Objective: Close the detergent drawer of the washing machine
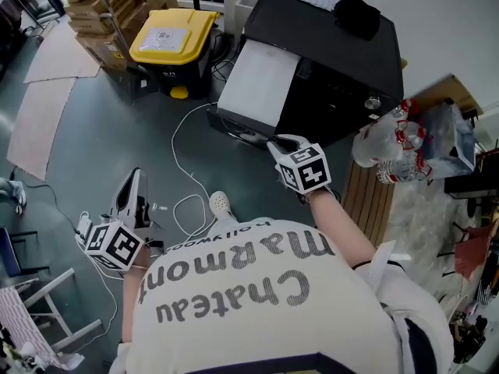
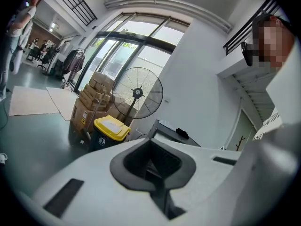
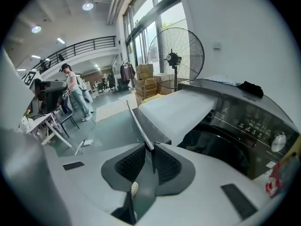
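A black washing machine stands ahead of me, its control panel at the right of the right gripper view. A wide white drawer juts out from it toward me, ending in a thin dark front edge. My right gripper is shut on that front edge, which runs between its pads. My left gripper hangs low at my left side over the floor, far from the machine. It is shut with nothing in it.
A yellow-lidded bin and stacked cardboard boxes stand left of the machine, with a large fan behind. A white cable loops on the floor. Wrapped bottles sit at the right. A person stands far off.
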### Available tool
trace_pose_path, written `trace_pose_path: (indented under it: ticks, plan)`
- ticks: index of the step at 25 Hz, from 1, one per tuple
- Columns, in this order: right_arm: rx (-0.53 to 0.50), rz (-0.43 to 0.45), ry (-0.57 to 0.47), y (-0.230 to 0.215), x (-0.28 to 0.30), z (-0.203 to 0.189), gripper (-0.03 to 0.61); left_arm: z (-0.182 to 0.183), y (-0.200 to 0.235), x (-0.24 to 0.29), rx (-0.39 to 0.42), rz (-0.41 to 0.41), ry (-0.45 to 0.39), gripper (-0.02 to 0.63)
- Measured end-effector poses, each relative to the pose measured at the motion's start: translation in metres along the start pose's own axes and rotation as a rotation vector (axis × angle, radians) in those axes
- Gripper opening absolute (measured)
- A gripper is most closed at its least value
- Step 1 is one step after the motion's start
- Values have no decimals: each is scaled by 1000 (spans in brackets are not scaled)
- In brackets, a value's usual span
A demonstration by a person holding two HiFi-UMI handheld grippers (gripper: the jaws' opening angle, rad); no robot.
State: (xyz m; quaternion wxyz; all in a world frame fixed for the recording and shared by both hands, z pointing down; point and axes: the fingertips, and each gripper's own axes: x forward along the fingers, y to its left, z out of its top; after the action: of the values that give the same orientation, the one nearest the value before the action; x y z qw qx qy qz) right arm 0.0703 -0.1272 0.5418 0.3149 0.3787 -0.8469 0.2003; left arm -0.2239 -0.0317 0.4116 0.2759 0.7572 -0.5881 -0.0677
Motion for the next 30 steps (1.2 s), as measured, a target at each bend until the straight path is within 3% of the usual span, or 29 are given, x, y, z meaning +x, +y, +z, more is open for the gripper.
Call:
trace_pose_path:
  ticks: [12,30]
  plan:
    - [20,-9,-42,-8,-18,18,78,6,-1,9,11,-19,7,8]
    - [66,-44,-33,-23,-10,13,81,3,10,4,-10,10,6,8]
